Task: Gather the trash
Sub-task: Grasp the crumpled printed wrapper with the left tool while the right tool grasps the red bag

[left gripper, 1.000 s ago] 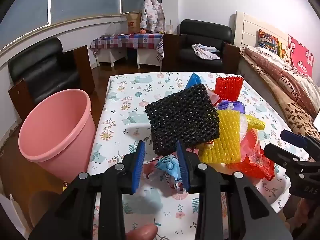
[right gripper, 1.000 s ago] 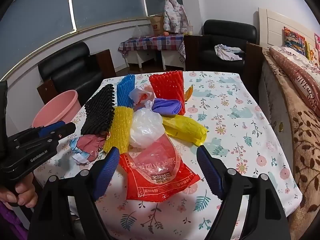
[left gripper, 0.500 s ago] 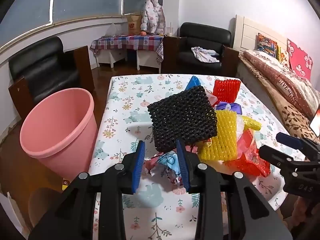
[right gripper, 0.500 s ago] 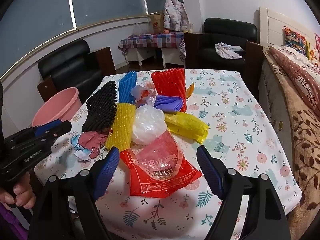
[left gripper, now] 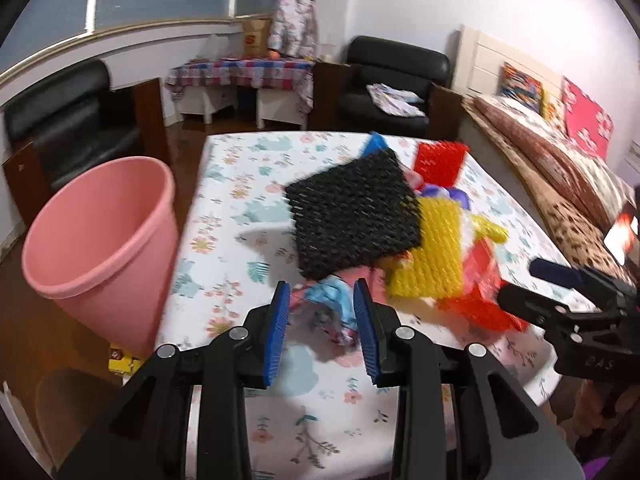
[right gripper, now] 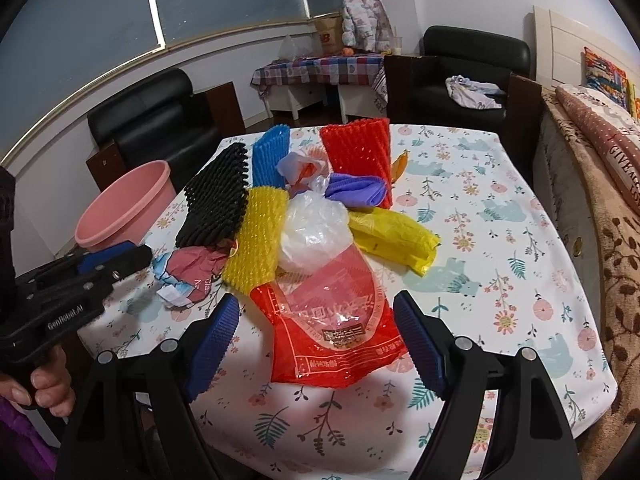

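**Trash heaped on the flowered table, both grippers hovering**

A table under a flowered cloth is filling the middle of a bedroom, with black armchairs standing behind it and a bed running along its right side. A pink bucket is standing on the floor just beside the table, at nine o'clock from the pile.

You are holding the left gripper low over the near table edge, its blue pads narrowly apart and gripping nothing, with a crumpled red-and-blue wrapper lying just beyond the tips. A black foam net is resting tilted at twelve o'clock from that wrapper, overlapping a yellow foam net.

Your right gripper is hanging with its fingers spread wide, either side of a red plastic bag without touching it. Beyond it, a clear bag, a yellow bag, a purple bag, a red foam net and a blue foam net are piling together.
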`<state>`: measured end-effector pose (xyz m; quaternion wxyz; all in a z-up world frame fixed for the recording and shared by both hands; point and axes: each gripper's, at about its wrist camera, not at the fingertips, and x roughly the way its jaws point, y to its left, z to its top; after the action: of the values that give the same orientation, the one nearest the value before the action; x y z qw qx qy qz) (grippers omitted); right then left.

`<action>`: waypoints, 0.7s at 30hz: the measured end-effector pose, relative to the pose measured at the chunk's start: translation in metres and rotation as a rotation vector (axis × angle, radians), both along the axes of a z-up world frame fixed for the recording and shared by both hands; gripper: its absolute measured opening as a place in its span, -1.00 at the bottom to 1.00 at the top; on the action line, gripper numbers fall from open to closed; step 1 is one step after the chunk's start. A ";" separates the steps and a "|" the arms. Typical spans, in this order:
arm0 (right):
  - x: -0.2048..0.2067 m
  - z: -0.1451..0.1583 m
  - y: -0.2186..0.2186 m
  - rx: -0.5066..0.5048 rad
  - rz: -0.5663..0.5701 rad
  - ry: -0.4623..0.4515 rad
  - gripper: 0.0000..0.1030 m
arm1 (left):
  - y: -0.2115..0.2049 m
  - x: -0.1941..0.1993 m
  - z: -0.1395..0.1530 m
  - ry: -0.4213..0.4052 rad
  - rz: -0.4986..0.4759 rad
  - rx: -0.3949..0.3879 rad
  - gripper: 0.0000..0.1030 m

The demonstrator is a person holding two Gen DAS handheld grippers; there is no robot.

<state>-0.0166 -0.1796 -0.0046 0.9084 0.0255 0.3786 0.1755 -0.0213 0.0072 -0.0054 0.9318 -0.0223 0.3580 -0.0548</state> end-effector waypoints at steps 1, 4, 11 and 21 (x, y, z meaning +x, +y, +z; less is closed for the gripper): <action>0.000 0.000 0.000 0.002 0.007 -0.001 0.51 | -0.003 0.000 0.000 0.002 -0.012 0.007 -0.35; 0.001 -0.001 0.000 0.011 0.021 -0.002 0.51 | -0.006 0.005 -0.006 0.024 -0.016 0.019 -0.35; 0.009 -0.011 -0.001 0.030 0.028 0.039 0.51 | -0.002 0.016 -0.018 0.091 0.008 0.012 -0.35; 0.014 -0.016 -0.001 0.061 0.071 0.063 0.51 | -0.015 0.016 -0.016 0.090 -0.057 0.036 -0.87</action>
<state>-0.0028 -0.1807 -0.0205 0.8882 0.0452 0.4021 0.2179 -0.0057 -0.0077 -0.0211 0.9132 0.0021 0.4009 -0.0737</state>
